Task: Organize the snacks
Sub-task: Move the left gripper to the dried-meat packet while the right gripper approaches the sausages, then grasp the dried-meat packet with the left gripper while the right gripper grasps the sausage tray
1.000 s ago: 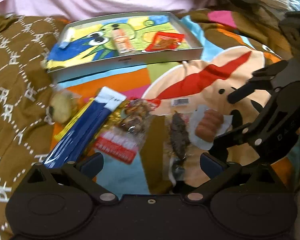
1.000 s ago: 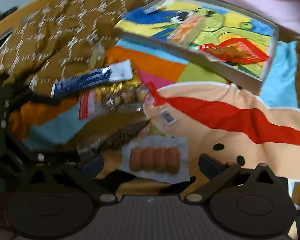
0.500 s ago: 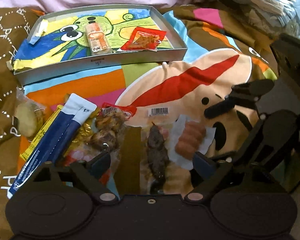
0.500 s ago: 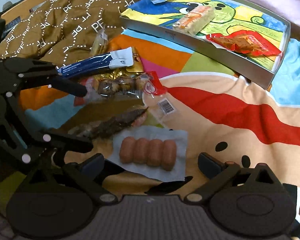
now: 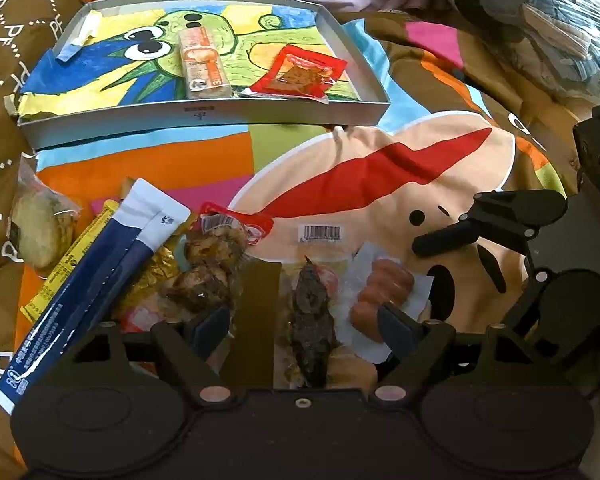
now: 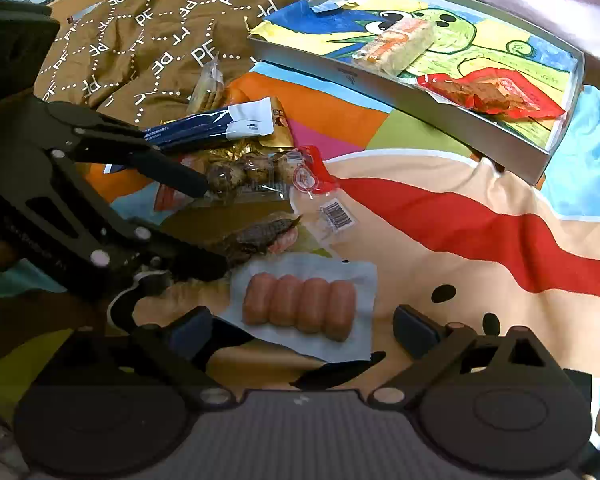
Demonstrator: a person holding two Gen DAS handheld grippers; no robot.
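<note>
Right now I have both tools spread apart over the bedspread (image 6: 440,220): my left tool (image 5: 304,324) straddles the dried fish packet (image 5: 312,316), my right tool (image 6: 302,326) frames the sausage pack (image 6: 300,308). At twelve o'clock the tray (image 5: 204,114) holds a cracker bar (image 5: 202,62) and a red pouch (image 5: 300,74). At nine o'clock lies a blue sachet (image 5: 96,284).

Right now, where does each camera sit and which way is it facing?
Left wrist: on the left hand-held gripper, facing the tray; the right hand-held gripper shows at right.
Right wrist: on the right hand-held gripper, over the sausage pack; the left one shows at left.
Shared: tray, sausage pack, dried fish pack.
</note>
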